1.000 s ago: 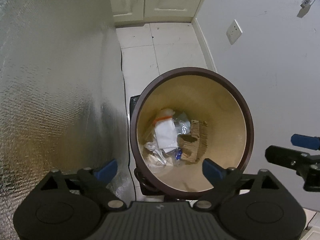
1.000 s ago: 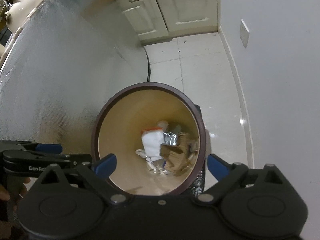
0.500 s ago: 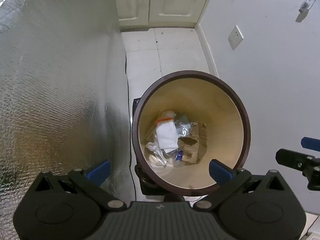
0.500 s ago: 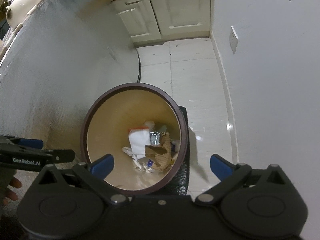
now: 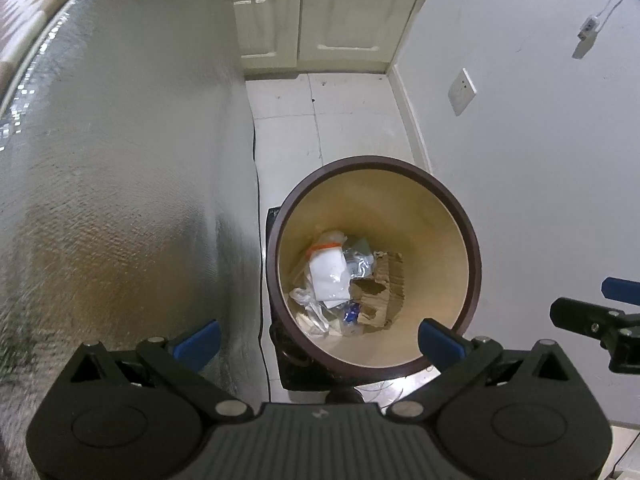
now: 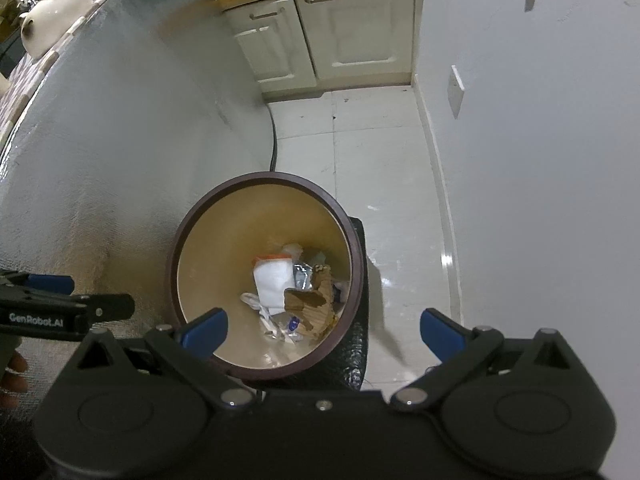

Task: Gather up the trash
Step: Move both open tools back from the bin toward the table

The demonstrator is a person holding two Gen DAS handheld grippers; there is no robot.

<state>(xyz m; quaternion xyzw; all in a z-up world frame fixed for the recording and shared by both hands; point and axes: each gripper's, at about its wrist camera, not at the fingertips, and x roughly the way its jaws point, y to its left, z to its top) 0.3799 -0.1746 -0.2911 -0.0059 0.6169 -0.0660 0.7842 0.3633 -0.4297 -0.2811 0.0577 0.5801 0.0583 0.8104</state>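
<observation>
Hovering over bin (image 5: 464,216); left gripper (image 5: 320,338) and right gripper (image 6: 322,330) fingers wide, empty; trash (image 5: 348,284) below. Next: find more.

One trash bin (image 5: 472,248), two claws — left claw (image 5: 320,338), right claw (image 6: 322,330) — two cabinet doors (image 5: 344,12).

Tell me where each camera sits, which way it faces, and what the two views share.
Left wrist: on the left gripper, looking steeply down into the bin; right gripper shows at right.
Right wrist: on the right gripper, also facing down; left gripper and fingers at left.
Shared: bin, trash, cabinet, foil-covered wall.
</observation>
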